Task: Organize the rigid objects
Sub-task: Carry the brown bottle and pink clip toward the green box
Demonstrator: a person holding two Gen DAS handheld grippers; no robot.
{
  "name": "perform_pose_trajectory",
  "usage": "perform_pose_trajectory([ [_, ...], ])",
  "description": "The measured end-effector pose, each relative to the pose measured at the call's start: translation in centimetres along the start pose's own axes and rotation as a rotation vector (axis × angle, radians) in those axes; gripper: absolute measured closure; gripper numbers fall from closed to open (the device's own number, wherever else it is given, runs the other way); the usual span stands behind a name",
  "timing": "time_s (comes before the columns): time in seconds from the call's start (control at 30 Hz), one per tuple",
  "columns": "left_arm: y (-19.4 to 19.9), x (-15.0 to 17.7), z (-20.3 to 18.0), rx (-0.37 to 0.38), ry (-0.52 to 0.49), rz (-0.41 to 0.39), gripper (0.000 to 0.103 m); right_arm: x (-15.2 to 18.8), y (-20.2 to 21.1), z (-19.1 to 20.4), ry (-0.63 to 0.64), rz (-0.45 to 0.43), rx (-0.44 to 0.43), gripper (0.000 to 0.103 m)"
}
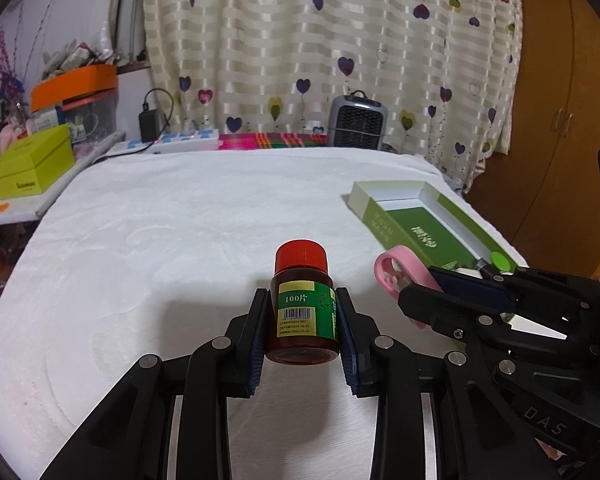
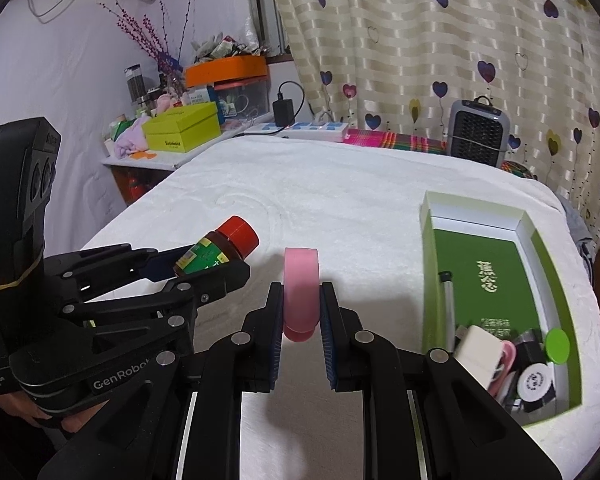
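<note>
The left gripper (image 1: 302, 320) is clamped on one bottle (image 1: 305, 304), red cap pointing away, carried above the towel (image 1: 160, 240). The right gripper (image 2: 301, 312) pinches one pink oval tool (image 2: 301, 292) edge-on, also off the towel. Both loads hang left of the box (image 2: 428, 216), which lies open further along the towel.

The step in hand looks like carrying both to the box. To do it well, bring one gripper over the box at a time, keep the bottle's grip firm, and lower into the bare green stretch at the box's far end, since its near end already holds several small things: a white block, a green disc, a round black-and-white lid, a pen.

One box, one bottle, one pink tool, two grippers.
</note>
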State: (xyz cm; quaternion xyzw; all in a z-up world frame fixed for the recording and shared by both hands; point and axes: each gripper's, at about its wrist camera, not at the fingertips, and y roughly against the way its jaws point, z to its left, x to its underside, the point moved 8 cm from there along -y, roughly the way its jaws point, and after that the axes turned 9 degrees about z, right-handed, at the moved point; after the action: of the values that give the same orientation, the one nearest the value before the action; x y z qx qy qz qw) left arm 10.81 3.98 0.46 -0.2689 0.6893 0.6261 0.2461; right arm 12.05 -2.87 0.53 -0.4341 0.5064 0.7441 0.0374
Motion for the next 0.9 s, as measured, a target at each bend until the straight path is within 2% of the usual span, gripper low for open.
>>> perform_pose_trajectory([
  [0.53, -1.4, -2.3, -7.1, 0.092, -0.087, -0.004, 0.073, 1.1, 3.3, -6.1, -0.097, -0.052, 0.066, 0.085],
  [0.9, -4.9, -3.1, -12.5, 0.186, -0.136, 0.048, 0.073, 3.3, 4.2, -13.5, -0.218, -0.036, 0.147, 0.085],
])
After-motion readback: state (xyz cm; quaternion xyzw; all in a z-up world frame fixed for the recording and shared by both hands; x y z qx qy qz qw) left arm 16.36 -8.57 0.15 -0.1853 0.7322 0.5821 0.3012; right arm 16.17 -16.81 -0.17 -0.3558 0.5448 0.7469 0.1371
